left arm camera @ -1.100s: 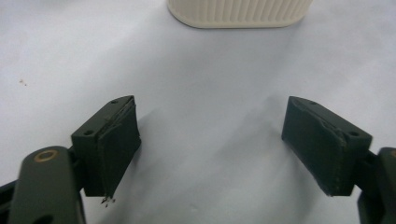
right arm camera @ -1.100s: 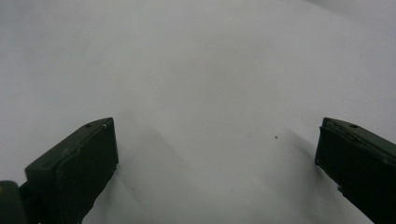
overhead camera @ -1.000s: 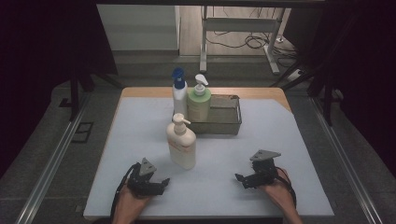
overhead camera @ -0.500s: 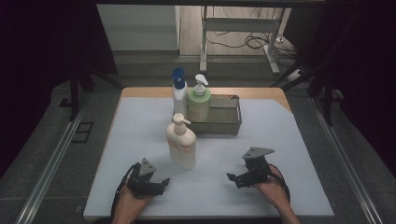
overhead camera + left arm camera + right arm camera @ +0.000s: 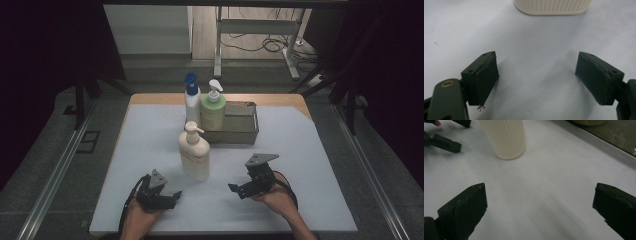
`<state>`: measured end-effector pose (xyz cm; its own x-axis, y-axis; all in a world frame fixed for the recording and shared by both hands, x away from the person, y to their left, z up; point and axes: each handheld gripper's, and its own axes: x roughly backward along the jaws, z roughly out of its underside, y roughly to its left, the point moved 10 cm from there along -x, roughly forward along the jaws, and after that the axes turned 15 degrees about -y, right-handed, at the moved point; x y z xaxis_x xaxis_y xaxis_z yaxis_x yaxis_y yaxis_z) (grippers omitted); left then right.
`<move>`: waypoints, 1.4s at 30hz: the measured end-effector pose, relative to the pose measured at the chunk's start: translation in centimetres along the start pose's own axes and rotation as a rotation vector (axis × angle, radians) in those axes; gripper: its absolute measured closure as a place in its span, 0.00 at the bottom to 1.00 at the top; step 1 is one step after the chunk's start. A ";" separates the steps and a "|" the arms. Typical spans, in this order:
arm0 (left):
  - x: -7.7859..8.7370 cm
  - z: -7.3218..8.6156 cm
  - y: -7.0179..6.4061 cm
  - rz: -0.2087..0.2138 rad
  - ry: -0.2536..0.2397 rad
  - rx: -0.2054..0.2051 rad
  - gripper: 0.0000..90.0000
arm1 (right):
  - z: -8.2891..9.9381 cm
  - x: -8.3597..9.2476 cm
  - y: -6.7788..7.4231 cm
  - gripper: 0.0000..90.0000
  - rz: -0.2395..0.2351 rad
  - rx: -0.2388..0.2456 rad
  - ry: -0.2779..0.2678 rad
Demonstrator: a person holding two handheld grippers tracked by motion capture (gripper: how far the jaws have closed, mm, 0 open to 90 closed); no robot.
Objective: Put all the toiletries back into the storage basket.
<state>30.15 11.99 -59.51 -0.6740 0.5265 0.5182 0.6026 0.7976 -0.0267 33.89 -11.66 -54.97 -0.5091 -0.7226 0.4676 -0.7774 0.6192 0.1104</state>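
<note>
The cream pump bottle (image 5: 194,156) stands upright on the white mat (image 5: 310,150) near the middle of the counter (image 5: 150,98), just in front of the grey metal tray (image 5: 239,131). It sits between the two tools and a little beyond them. The left tool (image 5: 169,196) rests low on the mat at the bottle's near left, its jaws spread wide with bare mat between them; in the left gripper view the bottle's ribbed base (image 5: 552,6) lies straight ahead of the left tool (image 5: 536,77). The right tool (image 5: 239,189) is off to the bottle's near right, raised a little, jaws likewise spread and holding nothing; in the right gripper view the bottle (image 5: 504,137) stands ahead and to the left of the right tool (image 5: 539,205), well apart from it.

Since a second ago the right tool has shifted inward toward the bottle, while the left tool has stayed where it was.

Behind, a green pump bottle (image 5: 213,108) stands at the tray's left end and a white bottle with a blue cap (image 5: 191,99) just beside it; whether that one is inside the tray I cannot tell. In the left gripper view the bottle is cut off above its base, and the right gripper view catches the other tool (image 5: 446,143) dimly at its top left edge.
</note>
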 end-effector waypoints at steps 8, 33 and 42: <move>0.0 0.0 0.0 0.000 -0.001 -0.002 0.20 | -1.3 -1.7 1.5 0.00 -0.014 0.052 0.003; 0.0 0.0 0.0 -0.001 -0.004 0.000 0.20 | -7.1 -5.5 4.5 0.14 -0.012 0.118 -0.081; 0.0 0.0 0.0 0.000 -0.004 -0.001 0.20 | -8.1 -7.0 5.3 0.17 0.000 0.142 -0.090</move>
<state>30.19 11.98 -59.51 -0.6761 0.5274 0.5145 0.6027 0.7976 -0.0257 36.31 -0.79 -50.55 -0.5349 -0.7513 0.3866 -0.8187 0.5739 -0.0173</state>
